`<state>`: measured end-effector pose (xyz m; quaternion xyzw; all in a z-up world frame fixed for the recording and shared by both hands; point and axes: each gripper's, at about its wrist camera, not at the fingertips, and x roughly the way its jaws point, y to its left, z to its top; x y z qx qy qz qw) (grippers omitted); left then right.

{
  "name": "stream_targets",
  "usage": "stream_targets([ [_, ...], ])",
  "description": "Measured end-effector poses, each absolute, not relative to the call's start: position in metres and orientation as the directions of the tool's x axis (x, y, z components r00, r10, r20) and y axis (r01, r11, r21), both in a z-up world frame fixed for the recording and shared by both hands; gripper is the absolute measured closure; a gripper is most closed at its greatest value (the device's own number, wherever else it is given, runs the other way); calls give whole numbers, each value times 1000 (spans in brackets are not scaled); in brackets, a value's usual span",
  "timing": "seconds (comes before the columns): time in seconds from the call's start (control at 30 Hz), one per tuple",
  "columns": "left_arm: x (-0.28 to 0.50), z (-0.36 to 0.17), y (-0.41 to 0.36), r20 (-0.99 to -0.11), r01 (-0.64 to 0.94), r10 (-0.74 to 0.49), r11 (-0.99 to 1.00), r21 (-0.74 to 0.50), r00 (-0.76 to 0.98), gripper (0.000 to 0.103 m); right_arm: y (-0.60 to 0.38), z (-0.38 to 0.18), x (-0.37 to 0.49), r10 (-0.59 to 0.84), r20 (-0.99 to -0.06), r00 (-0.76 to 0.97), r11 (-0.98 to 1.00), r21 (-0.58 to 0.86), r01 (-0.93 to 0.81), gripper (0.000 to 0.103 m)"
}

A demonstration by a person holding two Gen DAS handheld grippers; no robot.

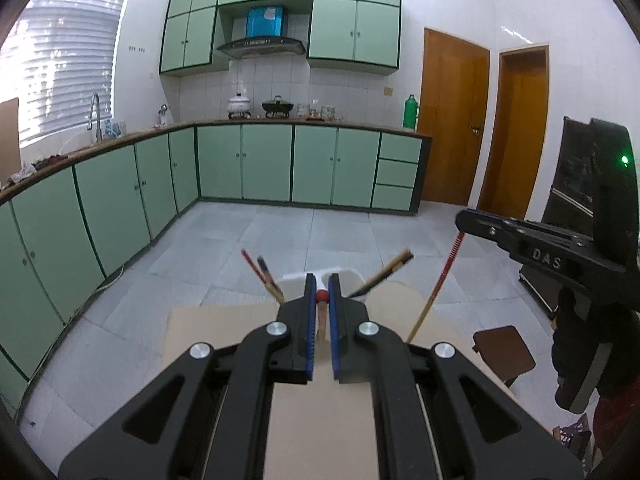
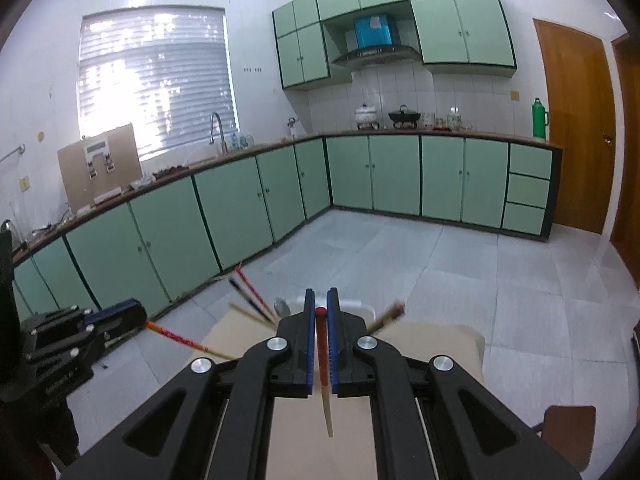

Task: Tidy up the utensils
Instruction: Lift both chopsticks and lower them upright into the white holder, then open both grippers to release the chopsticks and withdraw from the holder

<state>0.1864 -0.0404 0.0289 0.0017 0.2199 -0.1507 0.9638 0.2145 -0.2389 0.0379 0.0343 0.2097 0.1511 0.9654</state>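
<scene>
A: Both grippers are up off the tabletop (image 2: 440,340). The left gripper (image 1: 322,292) is pinching 1 red-tipped chopstick (image 1: 321,312), its pale end hanging below the jaws.

B: Same on the other side. The right gripper (image 2: 321,304) is pressed onto its own red-patterned chopstick (image 2: 323,360), tail drooping toward the tabletop. My guess is they are lifted to clear the white holder (image 2: 352,303).

A: That holder sits at the tabletop's far edge, just beyond both gripper tips, with other chopsticks (image 2: 250,296) fanning out of it on both sides.

B: So the free slot is narrow. Open floor lies past the holder, and a brown stool (image 1: 504,350) stands to its right, so overshoot is risky.
</scene>
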Motion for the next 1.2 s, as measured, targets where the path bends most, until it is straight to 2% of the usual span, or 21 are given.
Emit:
stream_targets([
  [0.23, 214, 57, -57, -378, 287, -261, 958, 12, 888, 98, -236, 82, 252, 280, -316, 906, 960, 117, -256, 97],
  [0.5, 260, 54, -72, -418, 287, -243, 957, 44, 875, 98, -240, 93, 302, 259, -264, 929, 961, 165, -221, 97],
  [0.67, 291, 32, -71, -444, 265, -227, 964, 25, 867, 98, -237, 64, 326, 251, -290, 924, 963, 175, -207, 97],
  [0.87, 317, 0, -66, -494, 251, -222, 968, -9, 840, 97, -222, 19, 342, 262, -396, 880, 964, 149, -220, 96],
  [0.97, 321, -11, -63, -506, 239, -213, 971, -15, 836, 95, -223, 6, 340, 261, -420, 869, 965, 139, -222, 95],
  [1.07, 317, -14, -59, -508, 229, -206, 973, -17, 837, 88, -228, 0, 332, 257, -429, 866, 966, 149, -213, 87],
  [1.1, 316, -13, -58, -505, 226, -204, 974, -18, 839, 81, -232, 0, 328, 248, -431, 867, 968, 152, -202, 84],
  [1.17, 305, -10, -55, -487, 223, -205, 975, -20, 849, 72, -240, -1, 319, 243, -423, 873, 968, 165, -190, 70],
  [1.2, 300, -9, -54, -478, 223, -205, 975, -18, 854, 66, -243, -1, 314, 242, -418, 875, 968, 171, -186, 68],
])
